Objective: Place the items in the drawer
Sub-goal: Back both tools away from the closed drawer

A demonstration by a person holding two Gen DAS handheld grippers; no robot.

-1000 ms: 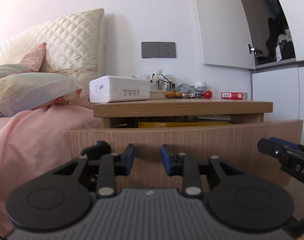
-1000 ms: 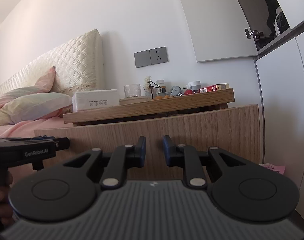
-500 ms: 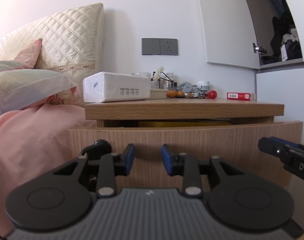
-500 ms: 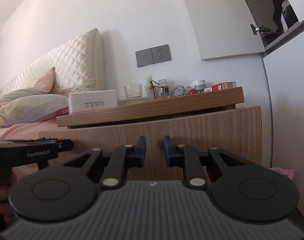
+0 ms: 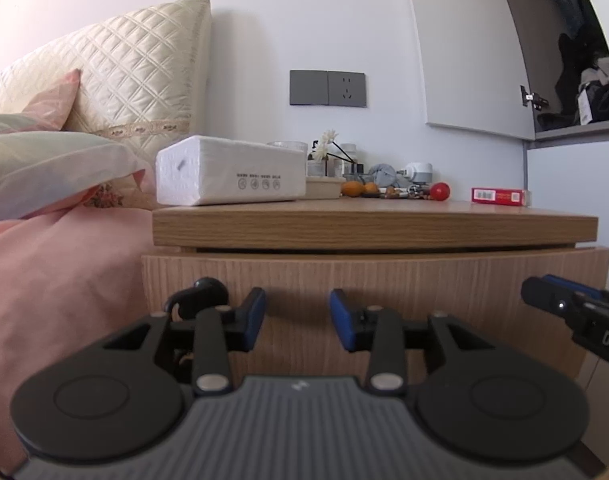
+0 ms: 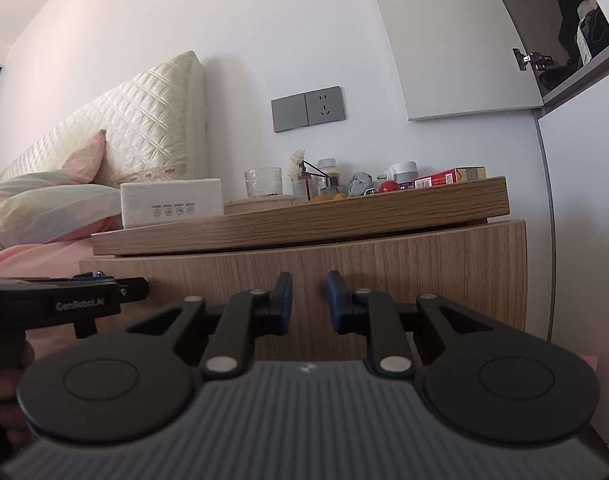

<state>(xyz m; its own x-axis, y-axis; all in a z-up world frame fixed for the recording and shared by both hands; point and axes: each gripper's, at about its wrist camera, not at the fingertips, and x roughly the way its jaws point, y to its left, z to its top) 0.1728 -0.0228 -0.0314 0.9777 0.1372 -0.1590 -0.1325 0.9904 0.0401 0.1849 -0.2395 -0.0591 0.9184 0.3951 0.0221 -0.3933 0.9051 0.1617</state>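
Drawer front (image 5: 376, 280) lies directly ahead of both sets of fingers, long axis horizontal, face toward them. Left gripper (image 5: 297, 314) and right gripper (image 6: 307, 302) — fingers parted, grasping nothing. Red box (image 5: 499, 195) sits above, rightward.

Drawer (image 5: 384, 280): closing in under the nightstand top (image 5: 372, 226); the gap at frame centre, earlier showing yellow contents, is now narrowing to a dark slit.
Nightstand top: rising higher in both frames.
Wall socket (image 6: 308, 109): shifting lower in the right wrist frame.
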